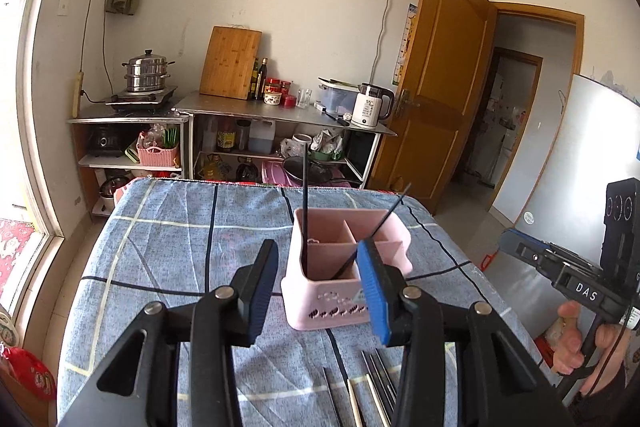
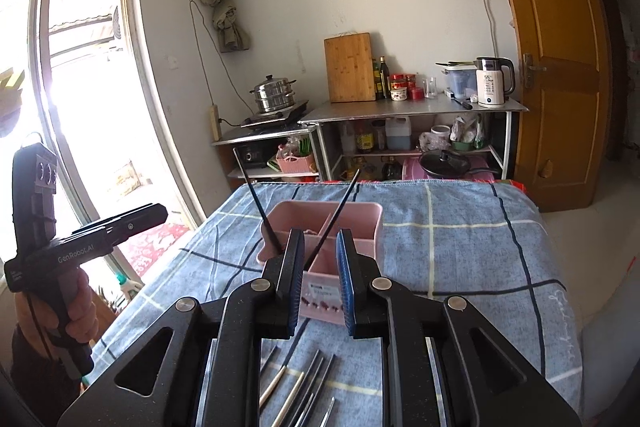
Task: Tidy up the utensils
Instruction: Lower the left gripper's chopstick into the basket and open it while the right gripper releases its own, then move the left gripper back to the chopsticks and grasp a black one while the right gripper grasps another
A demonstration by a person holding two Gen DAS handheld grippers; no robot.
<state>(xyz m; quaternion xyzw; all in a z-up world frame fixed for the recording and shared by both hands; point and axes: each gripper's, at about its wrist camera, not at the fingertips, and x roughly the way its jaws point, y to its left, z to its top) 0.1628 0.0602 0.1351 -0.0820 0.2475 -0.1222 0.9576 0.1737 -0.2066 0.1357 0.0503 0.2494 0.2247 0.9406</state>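
Pink plastic made the divided holder (image 1: 347,267), which stood on the counter (image 1: 168,251) under a blue checked cloth. Two dark chopsticks (image 1: 305,203) already stood in its compartments, one almost upright, the other leaning to the side. More loose utensils (image 2: 298,387) lay flat on the cloth just before the holder, near the cameras: some dark sticks and some with pale ends. I could not tell exactly which were chopsticks and which were other pieces.

The left gripper (image 1: 320,291) had its fingers spread apart with nothing between them; the holder showed behind the gap. The right gripper (image 2: 318,287) had its fingers parted more narrowly, and they also pinched nothing.

These sticks looked thin, stiff and light, probably smooth, so they could slip or roll when touched. Because they lay close together, a grip near the middle of one stick seemed the best place, so it would not tilt. The holder was light too and might slide if a stick pushed against its wall.
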